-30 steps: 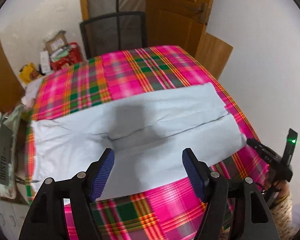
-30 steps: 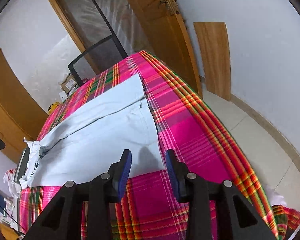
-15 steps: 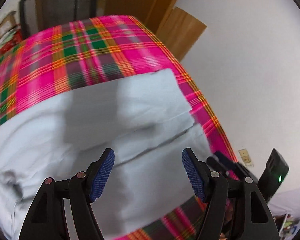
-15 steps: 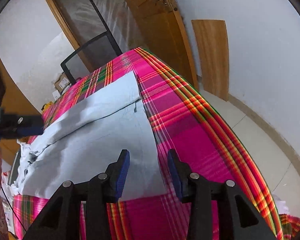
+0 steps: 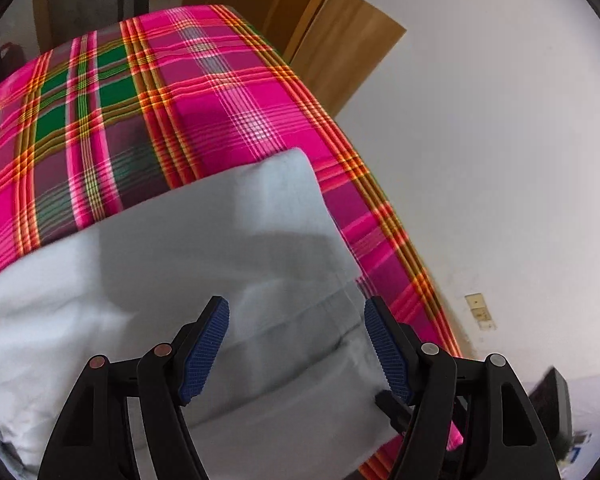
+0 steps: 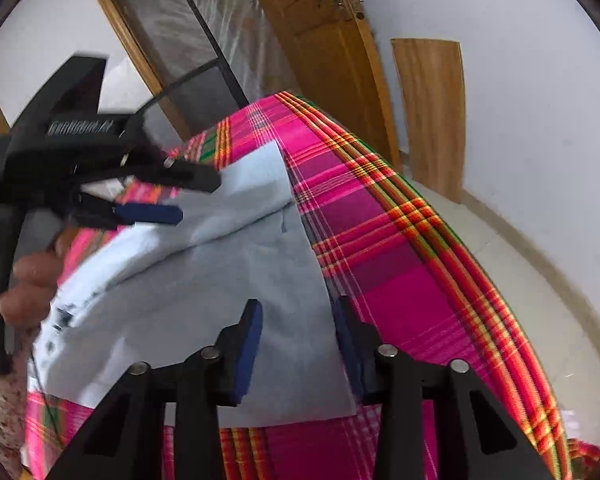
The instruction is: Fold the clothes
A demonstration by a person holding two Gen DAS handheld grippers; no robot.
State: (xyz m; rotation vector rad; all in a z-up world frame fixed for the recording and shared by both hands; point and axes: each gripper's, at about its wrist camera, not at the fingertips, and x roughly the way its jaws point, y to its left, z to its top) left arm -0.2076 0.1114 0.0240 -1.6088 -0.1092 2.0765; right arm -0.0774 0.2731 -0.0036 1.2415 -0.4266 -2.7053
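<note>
A pale blue garment [image 5: 188, 296] lies spread flat on a surface covered by a pink, green and orange plaid cloth [image 5: 148, 92]. No box, basket or other container shows in either view, so nothing is held in one. The garment reaches close to the right edge of the surface, where its two layered ends stop just short of the plaid border, and a long seam runs along it.

The left gripper [image 5: 296, 348] hangs above the garment near that right edge with its jaws spread wide and nothing between the blue pads [image 5: 206, 346]; whether the tips touch the fabric cannot be told. The right gripper [image 6: 298, 344] sits low over the garment's near corner, its jaws parted and straddling the fabric's right-hand edge without clamping it.

The left wrist view alone shows a wall socket [image 5: 478, 312] low on the white wall past the right edge, and a dark part of the other tool beside the near right corner. The right wrist view alone shows the left gripper [image 6: 172, 196] from the side, blurred, over the far end of the garment, with the person's hand [image 6: 28, 280] on its handle. It also shows a wooden door [image 6: 320, 40], a plastic-covered doorway [image 6: 180, 24], a chair back [image 6: 204, 92] beyond the far edge, and the tiled floor [image 6: 540, 280]. A wooden board [image 6: 428, 112] leaning on the wall appears in both views.
</note>
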